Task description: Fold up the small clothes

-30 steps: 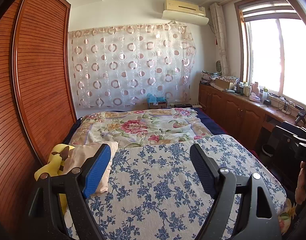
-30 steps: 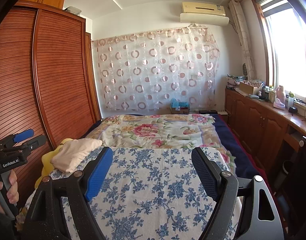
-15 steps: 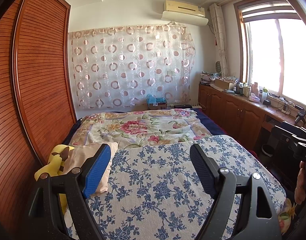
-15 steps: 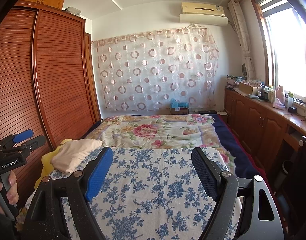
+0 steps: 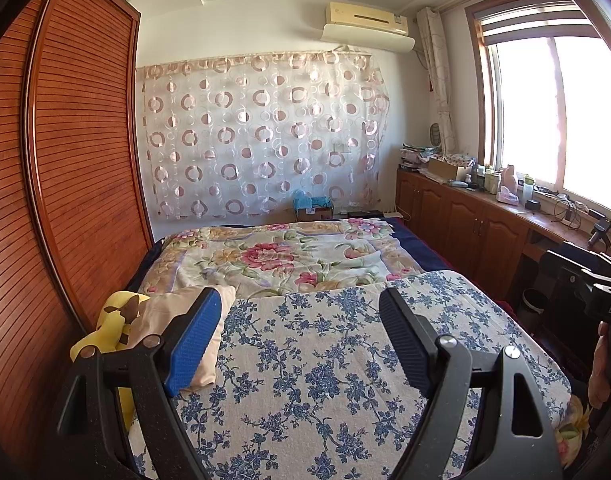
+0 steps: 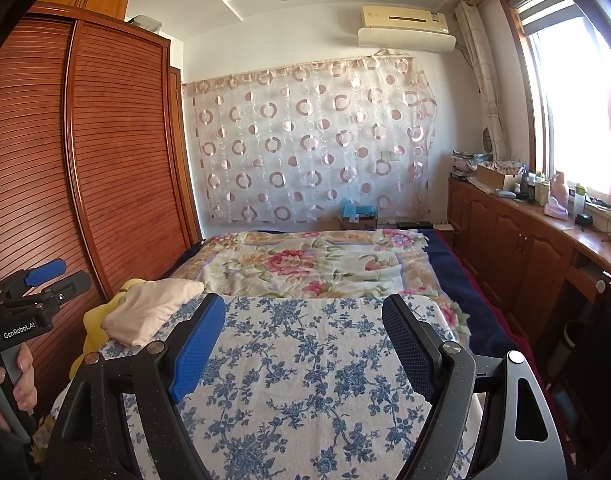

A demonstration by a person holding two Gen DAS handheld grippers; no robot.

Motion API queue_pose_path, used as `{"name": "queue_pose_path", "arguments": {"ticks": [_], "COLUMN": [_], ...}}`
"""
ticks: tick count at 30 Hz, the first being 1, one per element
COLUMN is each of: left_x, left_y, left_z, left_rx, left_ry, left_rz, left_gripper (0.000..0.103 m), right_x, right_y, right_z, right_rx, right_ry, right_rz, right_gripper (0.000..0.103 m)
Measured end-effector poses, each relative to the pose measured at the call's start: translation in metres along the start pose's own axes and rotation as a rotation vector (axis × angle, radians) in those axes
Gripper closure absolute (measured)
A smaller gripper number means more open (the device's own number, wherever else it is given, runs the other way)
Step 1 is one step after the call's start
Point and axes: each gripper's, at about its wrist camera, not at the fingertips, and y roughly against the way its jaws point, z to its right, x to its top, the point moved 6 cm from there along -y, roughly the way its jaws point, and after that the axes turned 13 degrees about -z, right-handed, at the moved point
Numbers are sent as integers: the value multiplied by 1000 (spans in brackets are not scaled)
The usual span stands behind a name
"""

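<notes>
A: Where are the little clothes?
B: A cream garment [image 5: 177, 312] lies bunched on a yellow garment [image 5: 109, 320], just past the left gripper [image 5: 299, 340], off to its left side. Seen from the right gripper [image 6: 303, 344], the pile is further left, near the wooden wardrobe [image 6: 117, 160].
A: Are the grippers holding anything?
B: No. Both have their fingers wide apart, with only the blue-flowered cloth [image 6: 305, 380] between them.
A: Any words?
B: The left gripper's handle says "GenRobot.AI". The right one shows "DAS", then it is cut off.
A: What's beyond?
B: A pink-flowered quilt [image 5: 281, 256], then a curtain with circles [image 5: 261, 136].
</notes>
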Motion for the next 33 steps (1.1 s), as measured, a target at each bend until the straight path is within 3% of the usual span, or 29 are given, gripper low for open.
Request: {"name": "queue_pose_path", "arguments": {"ticks": [33], "left_x": [-3], "left_y": [1], "left_z": [-1], "left_rx": [1], "left_ry": [0], "left_rz": [1], "left_gripper": [21], "right_x": [-2], "right_y": [1], "right_z": [2], "right_rx": [-5], "right_ry": [-1], "right_rz": [3], "right_gripper": [21]}}
